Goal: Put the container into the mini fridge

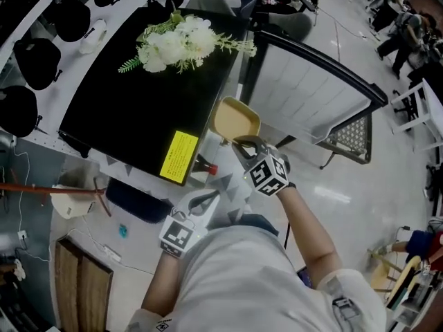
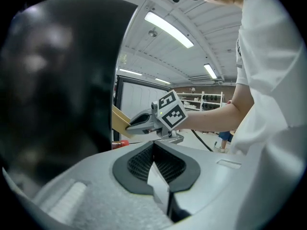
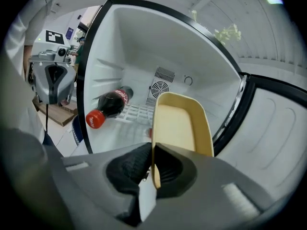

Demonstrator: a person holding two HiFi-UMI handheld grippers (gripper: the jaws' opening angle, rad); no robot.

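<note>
Container point(image 3: 180, 123) — shallow, pale-yellow, round-cornered — rim clamped in jaws of right gripper point(image 3: 152, 152); left gripper point(image 2: 154, 150), jaws together.

Ceiling strip lights point(image 2: 169, 29) give bright, even light; gripper views warp toward black corners, the near mini fridge point(image 2: 57, 80) blurred.

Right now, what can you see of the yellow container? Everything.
The container is a pale yellow, shallow rectangular tray with rounded corners and a raised rim, plastic by its look, empty. The right gripper is shut on its near rim; nothing else touches it. It hangs before the open mini fridge, not yet inside, clear of the cola bottle lying inside it.
</note>
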